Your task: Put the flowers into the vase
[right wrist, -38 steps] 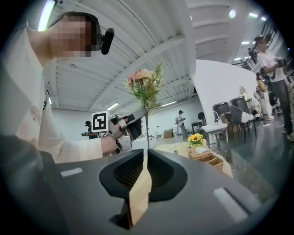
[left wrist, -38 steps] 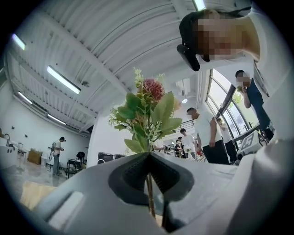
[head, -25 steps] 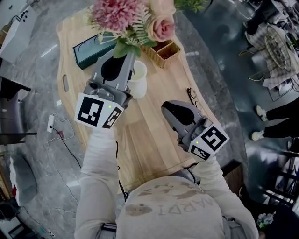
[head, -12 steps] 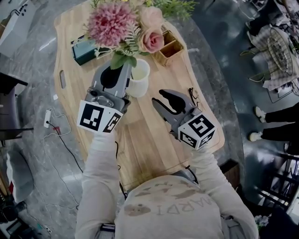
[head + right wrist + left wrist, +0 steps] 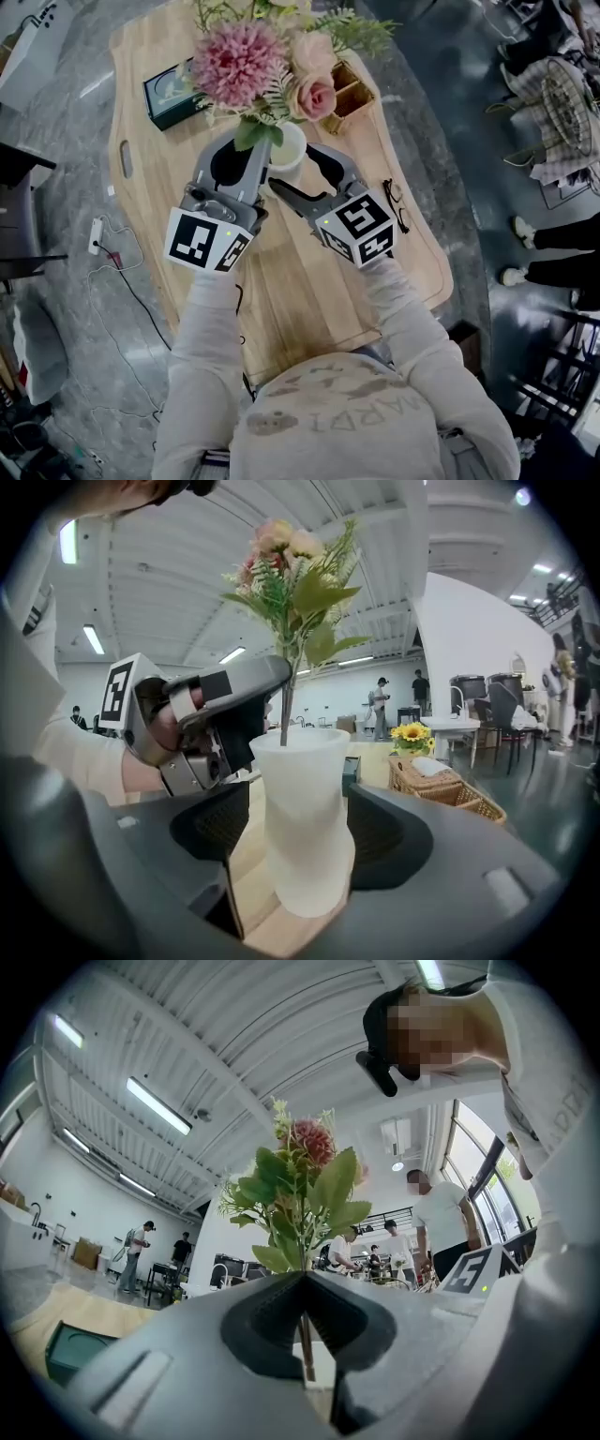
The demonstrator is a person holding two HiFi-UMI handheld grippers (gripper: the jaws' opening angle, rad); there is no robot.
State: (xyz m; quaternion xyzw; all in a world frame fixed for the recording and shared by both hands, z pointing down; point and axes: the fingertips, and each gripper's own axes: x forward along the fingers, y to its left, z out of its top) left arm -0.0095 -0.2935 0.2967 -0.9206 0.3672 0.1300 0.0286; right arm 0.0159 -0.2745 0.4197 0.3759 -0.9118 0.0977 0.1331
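Note:
A bouquet of pink flowers (image 5: 253, 66) with green leaves is held by its stem in my left gripper (image 5: 255, 141), which is shut on it. The stem (image 5: 284, 710) drops into the mouth of the white vase (image 5: 286, 150) standing on the wooden table (image 5: 309, 291). My right gripper (image 5: 295, 169) is open, with one jaw on each side of the vase (image 5: 305, 817) near its base. In the left gripper view the flowers (image 5: 300, 1185) rise straight above the closed jaws. The right gripper view shows the left gripper (image 5: 234, 691) just above the vase rim.
A dark green box (image 5: 169, 89) lies at the table's far left, and a wicker basket (image 5: 349, 89) stands behind the vase. Eyeglasses (image 5: 396, 202) rest near the right edge. A cable (image 5: 112, 262) runs across the floor on the left. People stand in the background.
My right gripper has swung left from the table's right side and now brackets the vase. The left gripper keeps hold of the flowers, whose stem is now over the vase mouth.

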